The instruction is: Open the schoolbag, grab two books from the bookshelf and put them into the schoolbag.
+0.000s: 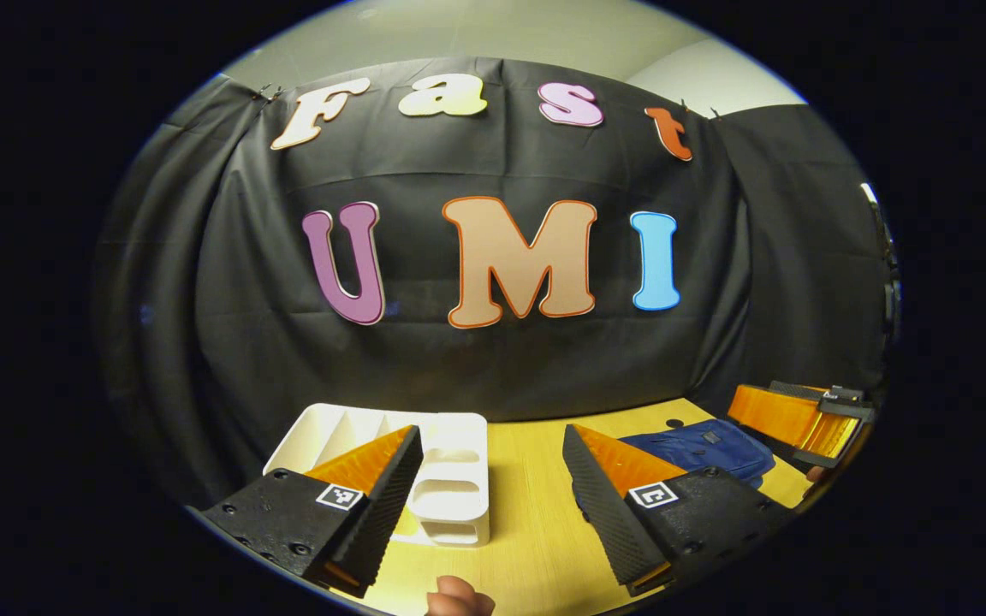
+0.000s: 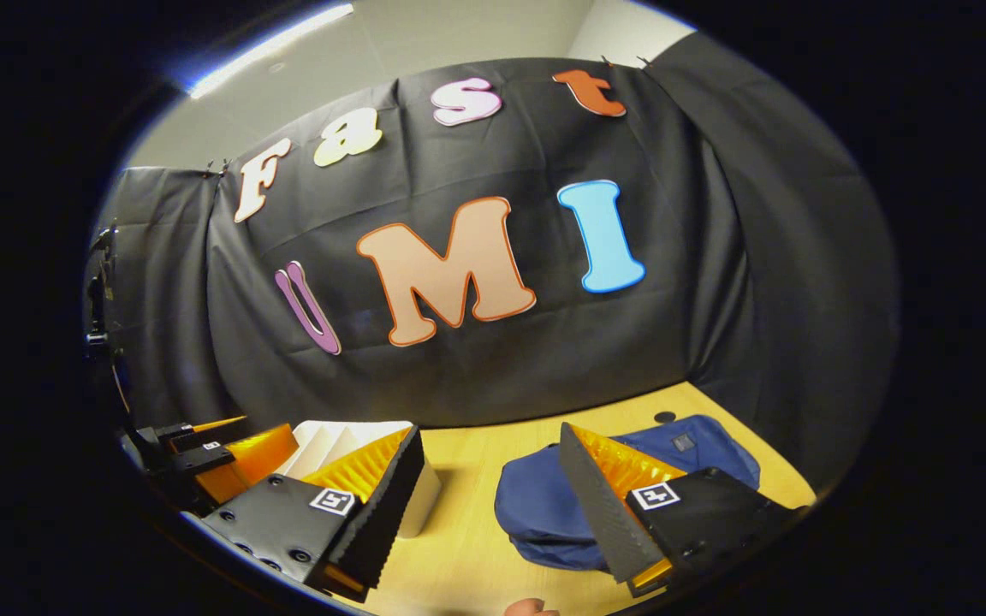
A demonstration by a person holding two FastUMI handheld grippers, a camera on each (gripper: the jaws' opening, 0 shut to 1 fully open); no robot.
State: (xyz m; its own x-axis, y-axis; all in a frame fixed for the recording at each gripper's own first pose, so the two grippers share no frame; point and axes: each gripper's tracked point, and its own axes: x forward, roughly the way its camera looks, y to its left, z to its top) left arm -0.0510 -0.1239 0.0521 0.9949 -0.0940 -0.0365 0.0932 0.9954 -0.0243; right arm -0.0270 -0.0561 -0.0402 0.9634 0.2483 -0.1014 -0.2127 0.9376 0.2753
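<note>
While both spread-fingered grippers, left gripper (image 1: 493, 479) and right gripper (image 2: 489, 475), are hovering level, the blue schoolbag (image 2: 536, 505) is lying flat.

navy schoolbag (image 2: 544, 500), white bookshelf (image 1: 450, 479), yellow table (image 1: 527, 530)

A staged recording booth: black cloth wall (image 1: 493, 359) draped behind a bare wooden table (image 1: 527, 530), plain ceiling above.

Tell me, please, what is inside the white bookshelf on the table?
The white bookshelf shows only bare white dividers and slots. No book is visible, but the left gripper covers part of it, so something could be hidden there.
</note>
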